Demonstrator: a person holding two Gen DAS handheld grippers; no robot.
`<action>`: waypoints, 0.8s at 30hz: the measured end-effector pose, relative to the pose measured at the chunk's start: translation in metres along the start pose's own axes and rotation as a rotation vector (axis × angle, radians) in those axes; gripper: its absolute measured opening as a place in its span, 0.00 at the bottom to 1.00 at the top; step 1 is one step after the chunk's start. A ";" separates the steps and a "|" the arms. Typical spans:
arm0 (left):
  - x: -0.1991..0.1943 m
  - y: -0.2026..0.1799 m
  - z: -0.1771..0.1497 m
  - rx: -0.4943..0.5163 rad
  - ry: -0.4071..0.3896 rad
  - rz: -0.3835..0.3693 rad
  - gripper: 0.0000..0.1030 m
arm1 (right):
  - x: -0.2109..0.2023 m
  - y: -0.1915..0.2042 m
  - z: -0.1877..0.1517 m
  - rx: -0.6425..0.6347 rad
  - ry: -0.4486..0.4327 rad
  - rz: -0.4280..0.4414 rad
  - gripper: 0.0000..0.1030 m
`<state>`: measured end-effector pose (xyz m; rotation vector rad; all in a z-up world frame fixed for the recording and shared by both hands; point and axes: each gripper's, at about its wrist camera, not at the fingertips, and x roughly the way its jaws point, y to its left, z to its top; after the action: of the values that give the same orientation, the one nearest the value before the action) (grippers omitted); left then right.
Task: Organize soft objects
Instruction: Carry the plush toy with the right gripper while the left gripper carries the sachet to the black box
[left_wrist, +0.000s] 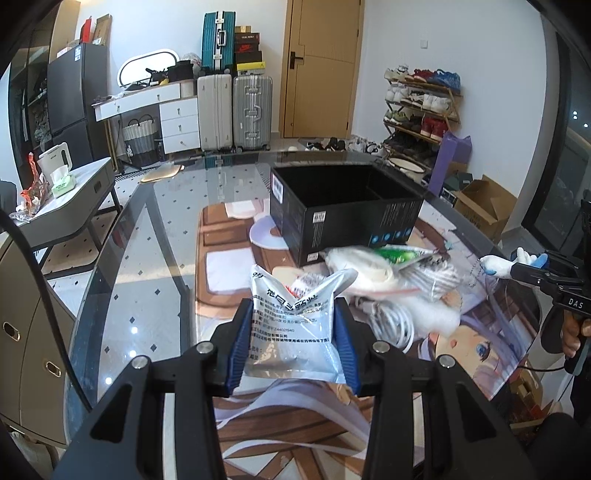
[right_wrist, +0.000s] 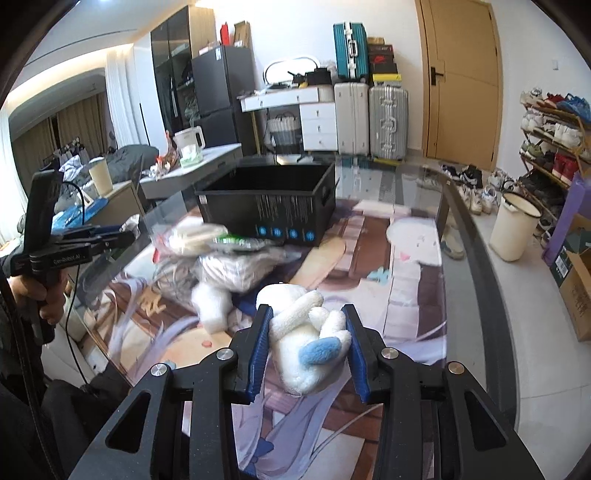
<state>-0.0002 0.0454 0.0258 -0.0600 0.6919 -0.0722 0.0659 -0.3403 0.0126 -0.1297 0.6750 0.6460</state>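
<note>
My left gripper (left_wrist: 293, 314) is shut on a silver foil packet (left_wrist: 295, 328) with printed text, held above the table. My right gripper (right_wrist: 306, 321) is shut on a white plush toy (right_wrist: 306, 343) with a blue ear; the toy also shows at the right edge of the left wrist view (left_wrist: 498, 264). A black open-top box (left_wrist: 343, 210) with an inner divider stands farther back on the table; it also shows in the right wrist view (right_wrist: 269, 206). Between it and the grippers lies a pile of soft bagged items (left_wrist: 388, 266), with white cables and a green packet (right_wrist: 236, 242).
An anime-print mat (left_wrist: 229, 266) covers the glass table (left_wrist: 147, 258). A second white plush piece (right_wrist: 212, 306) lies by the pile. Suitcases, a shoe rack, a white bucket (right_wrist: 515, 225) and cardboard boxes stand on the floor beyond the table.
</note>
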 end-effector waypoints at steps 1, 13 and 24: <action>-0.001 0.000 0.002 -0.002 -0.006 -0.001 0.40 | -0.002 0.001 0.003 0.000 -0.014 -0.001 0.37; 0.002 -0.006 0.029 -0.014 -0.079 -0.006 0.40 | 0.001 0.011 0.042 0.007 -0.098 0.007 0.37; 0.022 -0.011 0.063 -0.025 -0.128 -0.006 0.40 | 0.018 0.014 0.081 0.013 -0.152 0.018 0.37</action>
<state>0.0563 0.0342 0.0612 -0.0893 0.5646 -0.0647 0.1125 -0.2943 0.0660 -0.0615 0.5345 0.6613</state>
